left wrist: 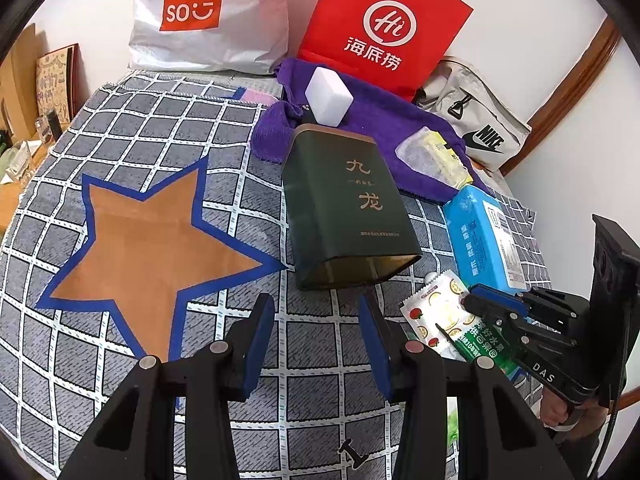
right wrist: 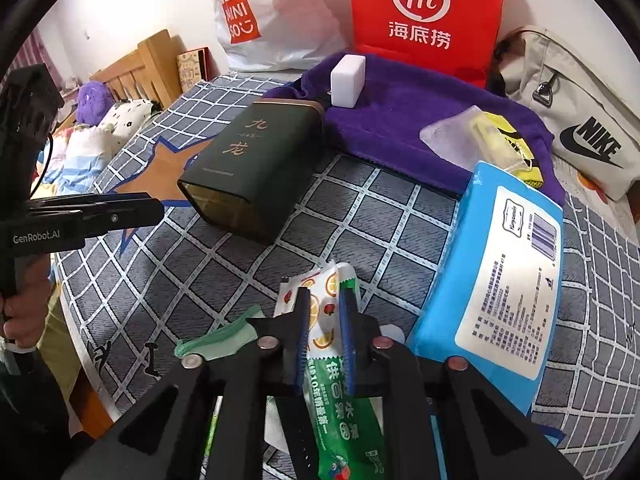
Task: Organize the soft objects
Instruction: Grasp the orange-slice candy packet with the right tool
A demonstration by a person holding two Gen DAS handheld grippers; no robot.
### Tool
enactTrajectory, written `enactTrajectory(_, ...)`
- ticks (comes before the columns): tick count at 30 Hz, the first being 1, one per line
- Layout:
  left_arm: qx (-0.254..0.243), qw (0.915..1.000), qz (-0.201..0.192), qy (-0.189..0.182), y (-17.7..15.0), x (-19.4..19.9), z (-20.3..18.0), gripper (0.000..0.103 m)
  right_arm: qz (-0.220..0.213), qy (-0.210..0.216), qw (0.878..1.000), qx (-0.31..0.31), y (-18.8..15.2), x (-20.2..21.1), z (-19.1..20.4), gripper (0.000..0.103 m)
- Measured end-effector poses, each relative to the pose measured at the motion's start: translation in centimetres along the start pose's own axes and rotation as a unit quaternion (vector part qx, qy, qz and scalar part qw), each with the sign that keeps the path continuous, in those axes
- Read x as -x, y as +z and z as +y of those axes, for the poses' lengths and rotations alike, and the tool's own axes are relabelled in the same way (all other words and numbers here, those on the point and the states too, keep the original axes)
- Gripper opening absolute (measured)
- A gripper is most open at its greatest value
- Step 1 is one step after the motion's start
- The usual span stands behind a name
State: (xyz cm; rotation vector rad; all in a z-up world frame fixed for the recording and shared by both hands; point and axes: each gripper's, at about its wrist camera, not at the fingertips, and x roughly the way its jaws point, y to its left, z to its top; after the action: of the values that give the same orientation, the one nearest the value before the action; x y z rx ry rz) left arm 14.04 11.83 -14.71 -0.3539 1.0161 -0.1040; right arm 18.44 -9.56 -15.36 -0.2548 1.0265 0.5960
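Pouch: a fruit-print pouch [right wrist: 326, 344] lies on the bed at 6 o'clock of the right view, running lengthwise between the right gripper's [right wrist: 325, 340] blue pads, both pressed against its sides.
Right fingers: nearly together, clamped on the pouch.
Left fingers: the left gripper [left wrist: 316, 340] is spread wide with nothing between its pads; the pouch [left wrist: 436, 320] sits at its 3 o'clock, just beside the right finger.
Nearby: a blue wipes pack [right wrist: 496, 280] lies at 3 o'clock of the pouch, a dark green tin [right wrist: 248, 172] on its side at 11 o'clock, a green cloth scrap [right wrist: 224, 340] at 9 o'clock.
Surface: a grey checked bedspread [left wrist: 120, 380] with an orange star [left wrist: 148, 240].
Room: at 12 o'clock a purple towel [right wrist: 400, 120] carries a white block [right wrist: 347, 82] and a clear packet [right wrist: 480, 140]; behind stand a red bag [right wrist: 424, 12], a white bag [right wrist: 272, 20] and a Nike pouch [right wrist: 576, 132] against a white wall.
Hands: each gripper reaches forward low over the bed; a hand [right wrist: 20, 316] grips the left handle at 9 o'clock.
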Motion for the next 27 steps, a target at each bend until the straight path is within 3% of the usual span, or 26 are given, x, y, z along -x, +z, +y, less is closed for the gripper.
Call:
enactTrajectory(6, 0.003, 1.0000, 0.002, 0.004, -0.1, 0.0, 0.1, 0.041, -0.018, 0.010, 1.000, -0.002, -0.1, 1.0, -0.2, 0.002)
enactTrajectory(12, 0.002, 1.0000, 0.001, 0.007, -0.3, 0.3, -0.1, 0.041, -0.040, 0.006, 0.999, -0.003, -0.4, 3.0, -0.3, 0.001)
enactTrajectory(16, -0.002, 1.0000, 0.001, 0.004, -0.5, 0.4, -0.6, 0.041, -0.031, 0.005, 0.999, 0.012, -0.5, 2.9, 0.2, 0.003)
enactTrajectory(25, 0.001, 1.0000, 0.009, 0.001, -0.6, -0.3, 0.0, 0.041, 0.019, 0.001, 1.000, 0.025, -0.4, -1.2, 1.0, 0.019)
enactTrajectory(27, 0.005, 0.9999, 0.009, 0.000, -0.5, -0.3, 0.3, 0.041, 0.025, 0.006, 0.999, 0.030, -0.2, -1.7, 1.4, 0.040)
